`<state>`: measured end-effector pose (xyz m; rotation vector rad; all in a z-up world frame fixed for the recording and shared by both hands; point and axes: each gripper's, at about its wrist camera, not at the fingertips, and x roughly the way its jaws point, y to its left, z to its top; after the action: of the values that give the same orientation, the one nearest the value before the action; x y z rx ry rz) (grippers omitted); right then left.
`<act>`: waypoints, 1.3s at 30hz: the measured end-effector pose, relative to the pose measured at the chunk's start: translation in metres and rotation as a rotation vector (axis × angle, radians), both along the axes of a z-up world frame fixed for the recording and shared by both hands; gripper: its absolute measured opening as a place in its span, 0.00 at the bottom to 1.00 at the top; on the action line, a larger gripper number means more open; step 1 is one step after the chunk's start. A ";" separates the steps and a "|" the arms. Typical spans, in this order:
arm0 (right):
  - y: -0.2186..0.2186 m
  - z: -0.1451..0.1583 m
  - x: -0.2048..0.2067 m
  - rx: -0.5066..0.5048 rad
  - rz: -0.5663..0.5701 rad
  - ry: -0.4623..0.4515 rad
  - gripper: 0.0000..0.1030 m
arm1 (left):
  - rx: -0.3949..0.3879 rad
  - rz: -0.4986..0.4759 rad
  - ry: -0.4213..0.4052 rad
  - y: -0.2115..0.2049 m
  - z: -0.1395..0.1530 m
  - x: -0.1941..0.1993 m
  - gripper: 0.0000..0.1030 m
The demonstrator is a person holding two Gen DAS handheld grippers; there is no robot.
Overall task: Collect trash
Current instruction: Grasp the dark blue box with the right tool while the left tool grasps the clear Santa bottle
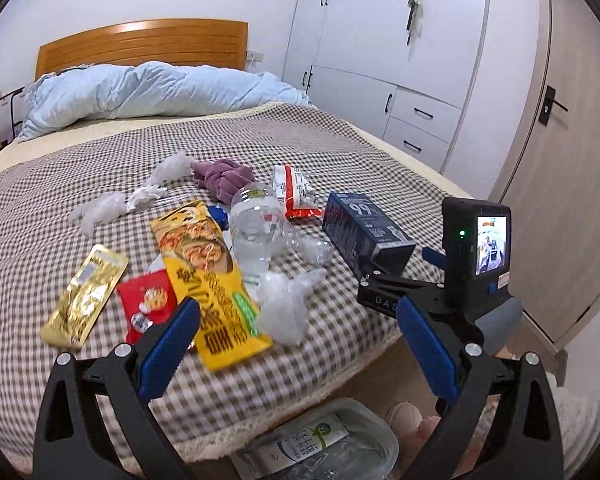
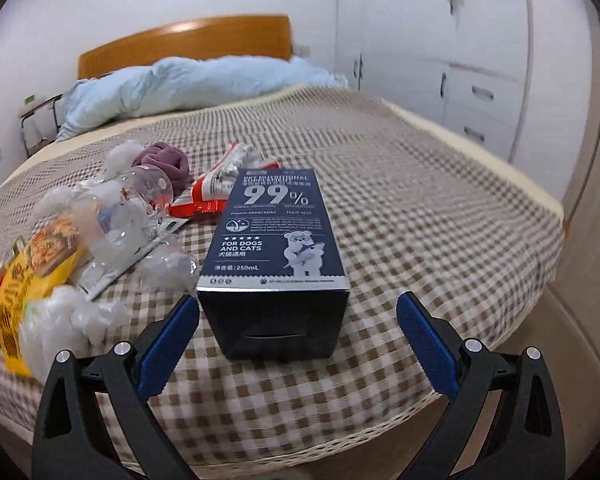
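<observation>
Your right gripper (image 2: 298,332) is standing with its jaws spread wide and gripping nothing. The navy box (image 2: 276,248) is lying just ahead of the blue fingers (image 2: 168,340), its near end in line with the gap but clear of both pads. Your left gripper (image 1: 298,344) is likewise released and empty, hanging over the bed's near edge above the yellow packet (image 1: 216,276).

The box is resting near the foot edge of the checked blanket (image 2: 440,216). To its right the blanket is lying bare out to the bed's corner, giving open room on that side. To its left the trash is crowding close: a clear bottle (image 1: 256,232) and crumpled plastic (image 1: 284,304) are sitting just beside it.

You are looking at one box, one bottle, one yellow packet, one gold packet (image 1: 86,296), one small red packet (image 1: 148,304), one red-and-white wrapper (image 1: 296,192) and one purple cloth (image 1: 220,178). Several white wads are lying around; their exact count cannot be told. A bin (image 1: 340,440) is standing on the floor below the bed edge.
</observation>
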<state>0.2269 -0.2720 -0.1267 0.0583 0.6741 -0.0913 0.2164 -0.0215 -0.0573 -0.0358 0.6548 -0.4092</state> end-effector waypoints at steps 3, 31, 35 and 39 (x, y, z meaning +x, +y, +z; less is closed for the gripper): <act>-0.002 0.009 0.003 0.056 -0.002 0.016 0.58 | 0.011 -0.002 0.011 -0.004 0.003 0.017 0.93; -0.098 0.049 0.014 0.423 -0.129 -0.085 0.57 | 0.168 0.163 0.475 -0.050 -0.042 0.227 0.66; -0.099 0.049 0.013 0.442 -0.123 -0.085 0.57 | 0.115 0.164 0.473 -0.043 -0.040 0.228 0.56; -0.100 0.050 0.012 0.453 -0.122 -0.082 0.57 | 0.088 0.184 0.447 -0.041 -0.033 0.228 0.56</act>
<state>0.2391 -0.3715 -0.0771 0.5361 0.5988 -0.0514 0.4446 -0.0622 -0.0908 -0.1051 1.1006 -0.1925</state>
